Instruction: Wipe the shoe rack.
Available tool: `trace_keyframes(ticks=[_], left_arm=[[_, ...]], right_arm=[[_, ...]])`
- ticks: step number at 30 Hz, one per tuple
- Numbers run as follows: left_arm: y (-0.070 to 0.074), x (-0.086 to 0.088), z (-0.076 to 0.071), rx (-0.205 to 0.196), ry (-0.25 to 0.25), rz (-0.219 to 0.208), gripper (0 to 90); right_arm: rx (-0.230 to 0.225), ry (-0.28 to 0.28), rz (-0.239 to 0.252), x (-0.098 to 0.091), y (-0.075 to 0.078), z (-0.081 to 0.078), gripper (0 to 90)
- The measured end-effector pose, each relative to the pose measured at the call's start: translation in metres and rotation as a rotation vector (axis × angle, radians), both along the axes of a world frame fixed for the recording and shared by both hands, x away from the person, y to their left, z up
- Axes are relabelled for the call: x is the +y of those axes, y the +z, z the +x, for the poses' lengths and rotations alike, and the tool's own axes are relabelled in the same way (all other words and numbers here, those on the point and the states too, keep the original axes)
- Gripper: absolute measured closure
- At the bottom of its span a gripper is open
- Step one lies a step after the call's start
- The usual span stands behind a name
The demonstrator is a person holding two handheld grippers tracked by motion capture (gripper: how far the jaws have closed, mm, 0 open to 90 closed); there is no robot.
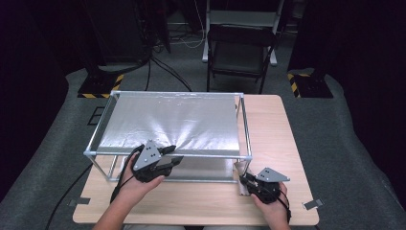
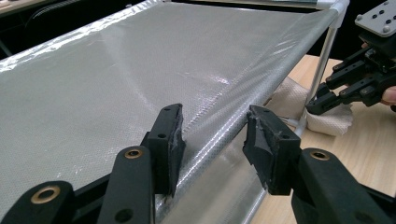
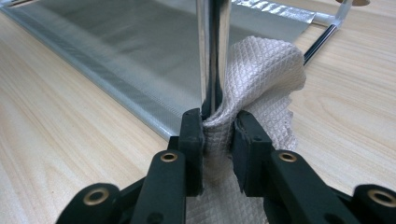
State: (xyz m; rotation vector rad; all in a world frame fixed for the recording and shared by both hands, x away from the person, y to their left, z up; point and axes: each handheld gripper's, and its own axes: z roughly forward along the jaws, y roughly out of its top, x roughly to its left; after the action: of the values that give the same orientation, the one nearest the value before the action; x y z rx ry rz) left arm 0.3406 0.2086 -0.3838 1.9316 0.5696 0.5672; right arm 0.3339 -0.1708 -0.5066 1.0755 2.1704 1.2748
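Seemingly the wiping of the rack's (image 1: 172,155) near right leg (image 3: 212,56) is underway: the right claw (image 3: 218,135) is pinching the quilted cloth (image 3: 261,79) against that chrome post low down, by the worktop's (image 1: 268,129) near right corner. Whether the other legs and rails are wiped I cannot tell. The left claw (image 2: 212,135) is hovering half open astride the near top rail (image 2: 233,116), gripping nothing, its hand (image 1: 139,184) reaching forward from the near edge.
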Motion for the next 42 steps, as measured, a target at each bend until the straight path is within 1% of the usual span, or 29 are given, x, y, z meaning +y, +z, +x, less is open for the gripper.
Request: trace_keyframes(ticks=[4,5,6,7,8,10,12,13,14,15,17,18,19,20,21,28,29,30,31,32,34,35,36,37,38,40,42], left_arm=[[0.0,-0.002,-0.001,0.003,-0.005,-0.003,55.8],[0.0,-0.004,-0.001,-0.003,-0.005,-0.009,55.8],[0.0,-0.005,-0.002,-0.003,-0.014,-0.003,55.8],[0.0,-0.008,-0.003,-0.001,-0.015,-0.012,55.8],[-0.001,-0.01,-0.003,-0.001,-0.018,-0.019,55.8],[-0.001,-0.016,-0.005,0.003,-0.028,-0.023,55.7],[-0.001,-0.023,-0.006,-0.005,-0.038,-0.02,55.7],[-0.001,-0.026,-0.007,-0.005,-0.045,-0.022,55.7],[-0.001,-0.028,-0.007,-0.007,-0.052,-0.02,55.7],[-0.001,-0.031,-0.008,0.003,-0.057,-0.024,55.6],[-0.002,-0.035,-0.008,0.001,-0.064,-0.036,55.6],[-0.002,-0.037,-0.008,0.004,-0.062,-0.04,55.6],[-0.002,-0.039,-0.008,0.003,-0.07,-0.035,55.5],[-0.002,-0.041,-0.009,0.004,-0.058,-0.037,55.4],[-0.002,-0.042,-0.009,0.007,-0.063,-0.039,55.4],[-0.002,-0.044,-0.009,0.012,-0.051,-0.047,55.4],[-0.002,-0.045,-0.009,0.015,-0.049,-0.049,55.4],[-0.002,-0.045,-0.009,0.011,-0.047,-0.047,55.4],[-0.002,-0.045,-0.009,0.013,-0.049,-0.046,55.4],[-0.002,-0.045,-0.009,0.01,-0.048,-0.044,55.4],[-0.002,-0.045,-0.009,0.008,-0.049,-0.047,55.4],[-0.002,-0.045,-0.009,0.007,-0.051,-0.046,55.4],[-0.003,-0.045,-0.009,0.008,-0.05,-0.051,55.4],[-0.003,-0.045,-0.009,0.005,-0.054,-0.047,55.5],[-0.003,-0.045,-0.009,0.01,-0.054,-0.051,55.6],[-0.002,-0.044,-0.008,0.008,-0.057,-0.047,55.7],[-0.003,-0.045,-0.009,0.004,-0.057,-0.045,56.1]], right_arm=[[0.003,0.006,-0.01,-0.001,0.001,-0.001,75.4],[0.0,0.002,-0.013,-0.003,0.001,-0.002,75.4],[0.005,-0.002,-0.008,-0.004,0.001,-0.003,75.4],[0.012,-0.012,-0.007,-0.006,0.002,-0.005,75.5],[0.004,-0.009,-0.014,-0.008,0.002,-0.006,75.5],[0.003,-0.02,-0.017,-0.014,0.002,-0.008,75.5],[0.009,-0.035,-0.003,-0.02,0.002,-0.011,75.4],[0.004,-0.041,-0.009,-0.024,0.002,-0.011,75.3],[0.01,-0.045,-0.002,-0.027,0.002,-0.013,75.3],[0.013,-0.057,0.002,-0.03,0.002,-0.014,75.3],[0.006,-0.062,0.004,-0.036,0.001,-0.015,75.2],[0.014,-0.075,0.011,-0.038,0.001,-0.017,75.2],[0.01,-0.075,0.011,-0.041,0.001,-0.017,75.1],[0.01,-0.077,0.012,-0.042,0.001,-0.017,75.0],[0.016,-0.077,0.018,-0.044,0.001,-0.018,74.9],[0.026,-0.098,0.037,-0.051,0.001,-0.024,74.6],[0.029,-0.091,0.04,-0.052,0.001,-0.025,75.4],[0.026,-0.097,0.037,-0.053,0.001,-0.026,77.3],[0.033,-0.104,0.035,-0.054,0.0,-0.028,80.2],[0.032,-0.101,0.028,-0.057,0.0,-0.03,81.0],[0.058,-0.104,0.056,-0.06,0.0,-0.035,82.3],[0.055,-0.091,0.051,-0.061,0.0,-0.038,82.6],[0.056,-0.095,0.045,-0.059,0.001,-0.041,82.8],[0.055,-0.087,0.045,-0.057,0.003,-0.044,83.0],[0.053,-0.072,0.046,-0.055,0.004,-0.047,83.1],[0.037,-0.048,0.038,-0.048,0.006,-0.052,83.1],[0.025,-0.033,0.043,-0.041,0.009,-0.055,83.2]])
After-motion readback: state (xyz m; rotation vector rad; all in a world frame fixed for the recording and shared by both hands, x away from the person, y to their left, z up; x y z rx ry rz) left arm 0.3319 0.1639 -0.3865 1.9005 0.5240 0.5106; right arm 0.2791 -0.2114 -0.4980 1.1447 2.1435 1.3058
